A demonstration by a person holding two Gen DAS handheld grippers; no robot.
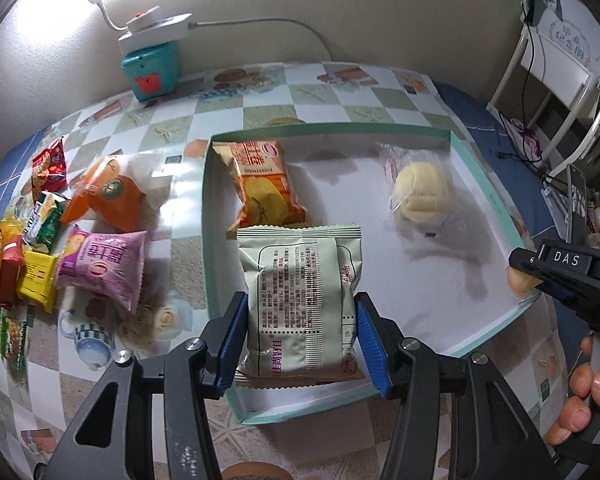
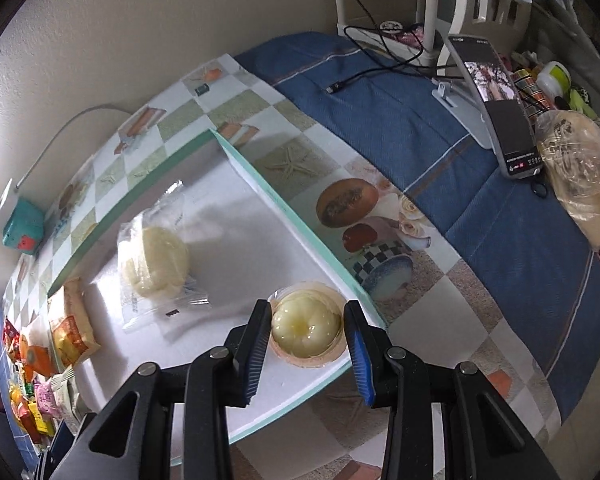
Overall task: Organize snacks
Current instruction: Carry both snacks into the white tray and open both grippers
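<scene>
The left hand-held gripper [image 1: 300,344] grips a pale green snack pack [image 1: 300,300] by its two long sides, its blue pads [image 1: 234,340] pressed against the wrapper; the pack is over the near left part of a shallow tray [image 1: 206,240] with a white floor and a mint-green rim. Whether the pack rests on the tray floor or hangs just above it is not clear. Just beyond it in the tray lies an orange pack [image 1: 262,184], and towards the far right side a bun [image 1: 422,192] in clear wrap. The right hand-held gripper [image 2: 308,340] is closed on a jelly cup [image 2: 308,330], a round pale yellow cup held between its pads at the tray's near right corner, close to the rim; in the left wrist view this gripper shows at the right edge with fingers [image 1: 580,384] of a hand on its handle. On the tabletop [image 1: 340,88], covered with a checked cloth printed with food pictures, a heap of loose snacks lies left of the tray: a purple pack [image 1: 100,268], an orange bag [image 1: 108,196], a red pack [image 1: 50,164] and several small yellow, red and green ones. At the far edge by the wall stands a teal box [image 1: 152,68] with a white device [image 1: 152,28] on top.
</scene>
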